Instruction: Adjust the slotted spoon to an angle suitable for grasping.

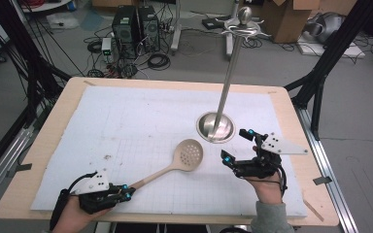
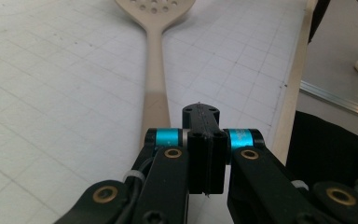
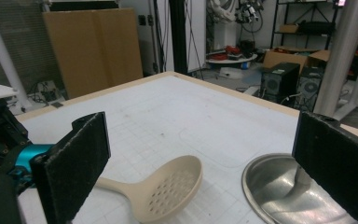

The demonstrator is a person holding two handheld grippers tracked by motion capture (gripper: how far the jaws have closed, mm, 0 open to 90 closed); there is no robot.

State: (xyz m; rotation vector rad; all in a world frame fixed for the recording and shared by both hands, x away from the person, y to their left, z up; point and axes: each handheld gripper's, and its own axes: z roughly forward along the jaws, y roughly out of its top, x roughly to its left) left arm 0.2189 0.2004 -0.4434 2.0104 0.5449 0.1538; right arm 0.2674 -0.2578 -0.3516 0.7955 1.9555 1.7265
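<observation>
On the desk, a pale wooden top under a white gridded mat; landmark is the slotted spoon, lying near the mat's middle.

Left of the spoon, at the desk's near edge: left gripper, held in the person's left hand. Black linkages, blue bands at the jaw pivots, grey three-cornered plate on top. Left gripper view: jaws pressed together, flat pads face to face, nothing between them; the left gripper sits just beside and above the handle end, and contact with it cannot be told.

Slotted spoon: beige, matte, plastic-looking. Long axis runs diagonally, handle end toward the near left by the left gripper, round bowl toward the far right. Handle slim, widening slightly at its end. Bowl shallow, perforated with many small round holes, concave side up. Right gripper view shows the spoon with its bowl tilted up off the mat.

Right of the spoon's bowl, slightly farther back: round, polished metal base, dished and reflective, carrying an upright metal pole with a ball top.

Right of the spoon, nearer than the base: right gripper in the right hand, grey sleeve at the wrist. Jaws spread wide, rough black pads, empty; in the right gripper view they frame the bowl and base.
</observation>
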